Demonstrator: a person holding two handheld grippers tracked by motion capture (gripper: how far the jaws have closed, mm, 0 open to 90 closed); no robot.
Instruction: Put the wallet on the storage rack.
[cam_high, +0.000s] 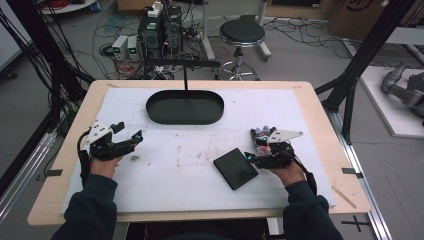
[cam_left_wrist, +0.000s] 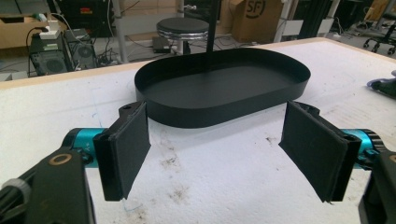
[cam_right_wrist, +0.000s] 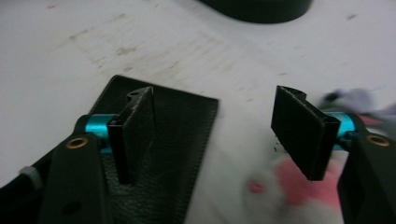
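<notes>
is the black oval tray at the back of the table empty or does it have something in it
Empty. The black oval tray shows a bare dark floor inside its rim in the left gripper view and the high view.

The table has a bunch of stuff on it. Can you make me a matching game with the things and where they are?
Things:
1. black oval tray
2. black leather wallet
3. left gripper
4. small colourful thing

Places or states:
a. lying flat on the white mat, next to the right gripper
b. jaws open over the bare mat, nothing between them
c. at the far middle of the table
d. just beyond the right gripper, too blurred to name

Pairs: 1-c, 2-a, 3-b, 4-d
</notes>
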